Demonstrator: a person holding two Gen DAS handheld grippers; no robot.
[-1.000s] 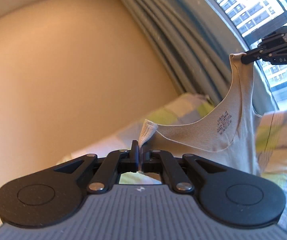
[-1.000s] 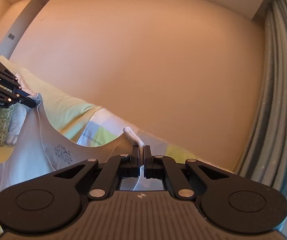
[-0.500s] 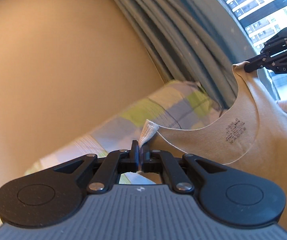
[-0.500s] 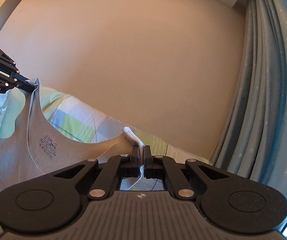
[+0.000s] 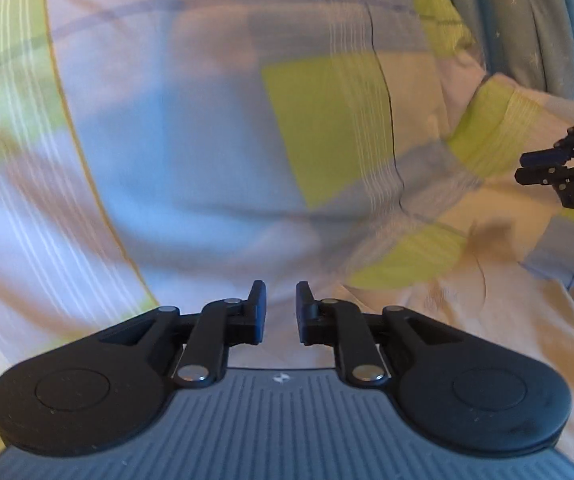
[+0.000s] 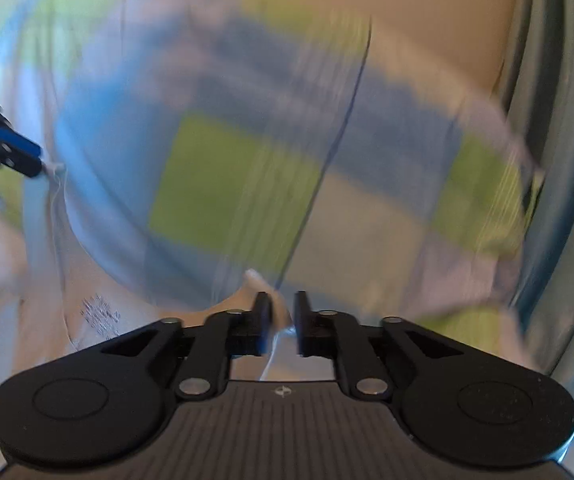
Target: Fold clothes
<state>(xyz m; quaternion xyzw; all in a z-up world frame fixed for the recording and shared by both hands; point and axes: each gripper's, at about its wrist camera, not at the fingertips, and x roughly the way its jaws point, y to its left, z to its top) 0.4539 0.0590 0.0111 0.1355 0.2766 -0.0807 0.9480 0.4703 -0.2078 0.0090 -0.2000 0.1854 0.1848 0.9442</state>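
A beige tank top (image 5: 499, 320) lies spread on the checked bedspread (image 5: 207, 140), to the lower right in the left wrist view. My left gripper (image 5: 281, 292) hovers low over the bed, its jaws opening with nothing between them. My right gripper (image 6: 282, 300) is opening too; a shoulder strap (image 6: 277, 312) of the tank top (image 6: 47, 312) hangs loose in the gap, and the pads do not press it. Each gripper shows in the other's view: the right gripper (image 5: 521, 168) at the right edge, the left gripper (image 6: 35, 162) at the left edge, beside the other strap. Both views are blurred.
The bedspread (image 6: 227, 168) in green, blue and white squares fills most of both views. Grey-blue curtains (image 5: 527, 20) hang at the bed's far right side, and the curtains (image 6: 559, 120) run down the right edge of the right wrist view. A beige wall (image 6: 427, 8) stands behind the bed.
Both grippers swung down from holding the tank top up by its straps to just above the bed. Both jaws have parted; the left strap has left the left gripper.
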